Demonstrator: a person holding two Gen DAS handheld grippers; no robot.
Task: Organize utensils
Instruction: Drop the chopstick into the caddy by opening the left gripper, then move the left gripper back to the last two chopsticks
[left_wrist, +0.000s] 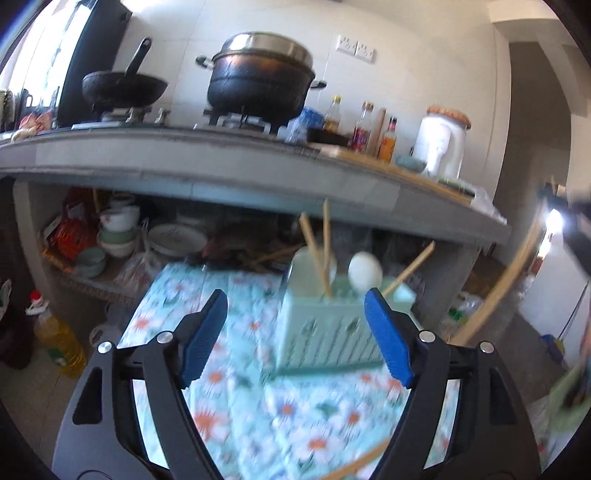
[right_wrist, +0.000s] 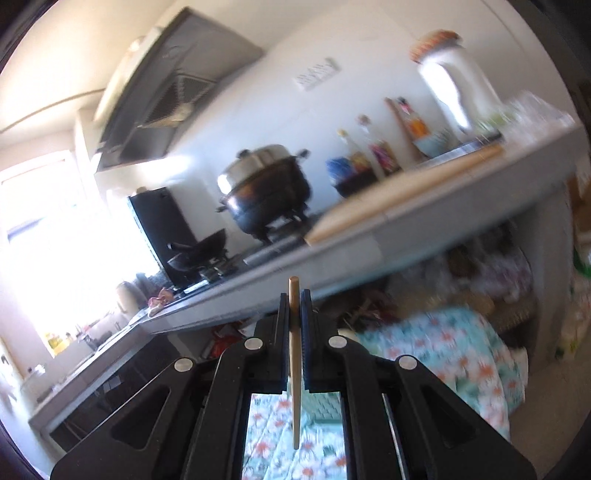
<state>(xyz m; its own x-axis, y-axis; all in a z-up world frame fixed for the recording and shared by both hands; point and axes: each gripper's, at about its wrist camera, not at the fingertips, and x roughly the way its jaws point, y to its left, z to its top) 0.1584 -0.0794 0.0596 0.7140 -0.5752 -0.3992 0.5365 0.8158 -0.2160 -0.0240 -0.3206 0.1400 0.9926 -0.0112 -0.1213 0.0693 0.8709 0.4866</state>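
Note:
A pale green utensil holder (left_wrist: 328, 328) stands on the floral tablecloth (left_wrist: 295, 406). It holds several wooden chopsticks (left_wrist: 325, 251) and a white spoon (left_wrist: 365, 271). My left gripper (left_wrist: 295, 332) is open and empty, just in front of the holder. Another chopstick (left_wrist: 354, 463) lies on the cloth near its right finger. My right gripper (right_wrist: 294, 295) is shut on a wooden chopstick (right_wrist: 294, 369), held upright above the cloth, its tip sticking out past the pads. That held chopstick also shows at the right of the left wrist view (left_wrist: 498, 284).
A grey kitchen counter (left_wrist: 258, 166) runs behind the table, with a black pot (left_wrist: 262, 77), a wok (left_wrist: 123, 86), bottles (left_wrist: 364, 127) and a white jug (left_wrist: 441, 144). Bowls and plates (left_wrist: 122, 229) sit underneath. A yellow oil bottle (left_wrist: 59, 339) stands on the floor at left.

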